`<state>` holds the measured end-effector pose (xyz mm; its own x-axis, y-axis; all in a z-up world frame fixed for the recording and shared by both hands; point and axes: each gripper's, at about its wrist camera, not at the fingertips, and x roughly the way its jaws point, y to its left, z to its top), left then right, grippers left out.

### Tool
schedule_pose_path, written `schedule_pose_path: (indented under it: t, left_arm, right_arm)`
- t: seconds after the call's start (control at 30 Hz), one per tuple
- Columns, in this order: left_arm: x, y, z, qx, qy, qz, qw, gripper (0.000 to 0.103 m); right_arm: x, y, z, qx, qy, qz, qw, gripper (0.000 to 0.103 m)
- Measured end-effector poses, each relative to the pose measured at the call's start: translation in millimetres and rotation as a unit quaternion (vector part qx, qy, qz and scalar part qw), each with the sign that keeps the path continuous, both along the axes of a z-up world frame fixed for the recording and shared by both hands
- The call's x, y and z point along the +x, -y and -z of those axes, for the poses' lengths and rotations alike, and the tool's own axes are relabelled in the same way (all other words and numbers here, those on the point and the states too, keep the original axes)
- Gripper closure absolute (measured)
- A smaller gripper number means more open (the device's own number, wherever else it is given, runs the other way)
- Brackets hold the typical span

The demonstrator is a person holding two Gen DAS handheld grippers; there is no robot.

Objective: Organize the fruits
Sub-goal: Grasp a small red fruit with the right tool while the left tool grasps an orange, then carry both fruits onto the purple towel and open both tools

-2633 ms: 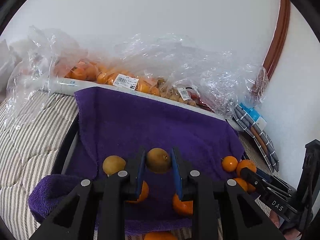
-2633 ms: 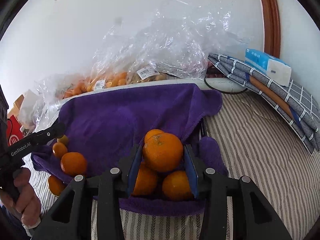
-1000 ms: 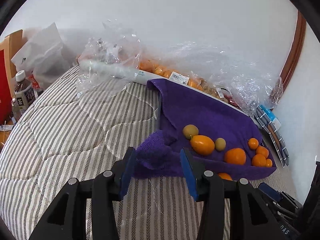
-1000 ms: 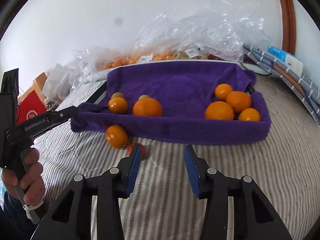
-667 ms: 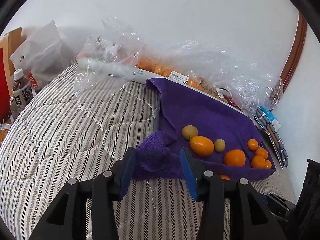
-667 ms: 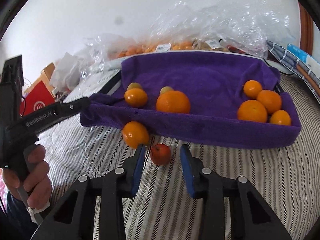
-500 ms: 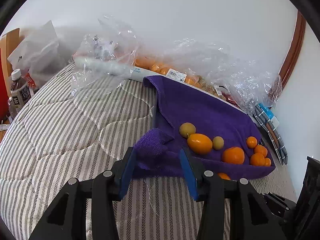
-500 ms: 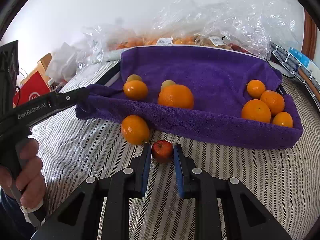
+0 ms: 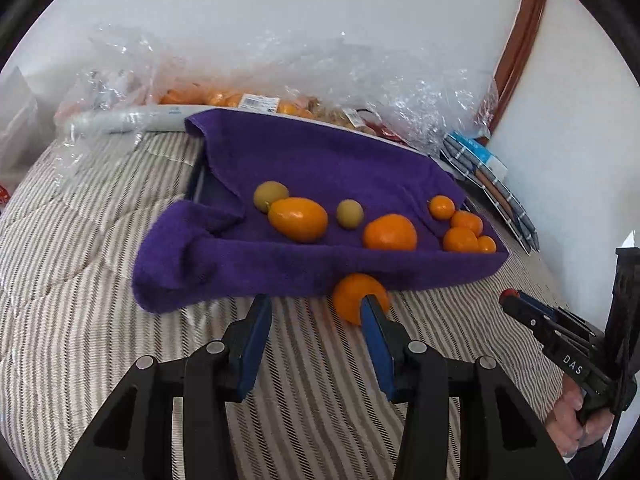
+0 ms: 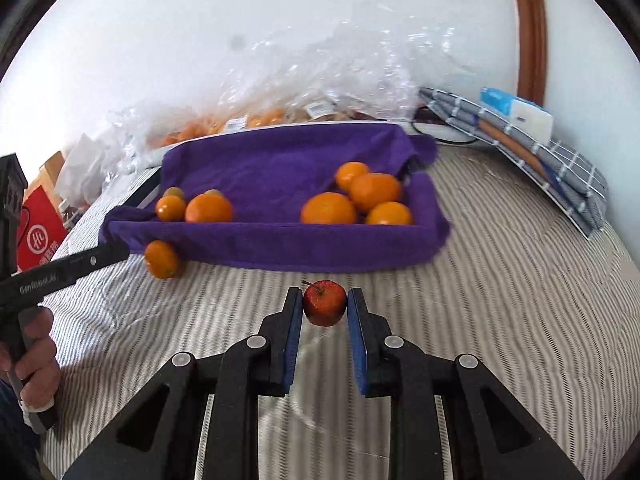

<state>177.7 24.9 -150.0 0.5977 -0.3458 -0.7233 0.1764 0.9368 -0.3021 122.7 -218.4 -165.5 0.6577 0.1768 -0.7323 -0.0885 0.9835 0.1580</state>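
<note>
A purple towel-lined tray (image 9: 280, 264) (image 10: 304, 252) lies on the striped bed with several oranges and two small greenish fruits (image 9: 271, 195) in it. My right gripper (image 10: 324, 304) is shut on a small red apple (image 10: 325, 302), held just above the bedding in front of the tray. One orange (image 9: 354, 295) (image 10: 161, 259) lies on the bed against the tray's front edge. My left gripper (image 9: 316, 322) is open and empty, its right finger in front of that orange. The right gripper's tip with the apple (image 9: 509, 295) shows at the right of the left wrist view.
Clear plastic bags (image 9: 304, 80) with packed fruit lie behind the tray by the wall. Folded checked cloths and a blue-white box (image 10: 516, 110) sit at the back right. A red box (image 10: 38, 232) stands at the left.
My right gripper closed on the red apple and lifted it away from the loose orange, rightwards. My left gripper swung right, toward the loose orange by the tray's front edge.
</note>
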Motion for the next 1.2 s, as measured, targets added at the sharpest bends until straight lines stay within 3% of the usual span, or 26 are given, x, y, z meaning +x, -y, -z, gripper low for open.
schedule_pose_path:
  t: [0.1,0.17,0.3,0.47,0.5,0.53,0.8,1.1,1.2]
  left_arm:
    - [2,13,-2,-0.006,0.005,0.000,1.0000,0.059]
    - [7,27,1,0.002,-0.012,0.008,0.9999,0.059]
    - [15,45,10,0.044,-0.024,-0.006,0.9987,0.059]
    - [21,44,13,0.027,-0.031,-0.030,0.9987,0.061]
    - [20,43,13,0.026,-0.030,-0.030,0.9987,0.068]
    - [20,42,14,0.023,-0.032,-0.030,0.9988,0.069]
    - [17,33,11,0.007,-0.036,-0.036,0.9987,0.069]
    - [13,-3,-23,-0.008,-0.006,-0.062,0.9980,0.069]
    - [24,-14,-39,0.004,0.017,-0.076,0.9970,0.069]
  right_arm:
    - [-5,14,-1,0.011,0.005,0.005,1.000,0.080]
    - [-5,17,-1,0.002,0.004,0.005,1.000,0.080]
    - [-4,24,1,0.016,-0.004,0.001,1.000,0.080]
    - [-2,25,5,0.032,-0.016,-0.007,0.999,0.080]
    - [-2,25,5,0.031,-0.017,-0.007,0.999,0.080]
    - [-2,25,5,0.030,-0.017,-0.007,0.999,0.080]
    - [-6,25,2,0.033,-0.004,-0.005,0.999,0.080]
    - [17,17,-27,0.041,0.025,-0.019,0.999,0.080]
    - [30,15,-38,0.044,0.039,-0.021,0.998,0.080]
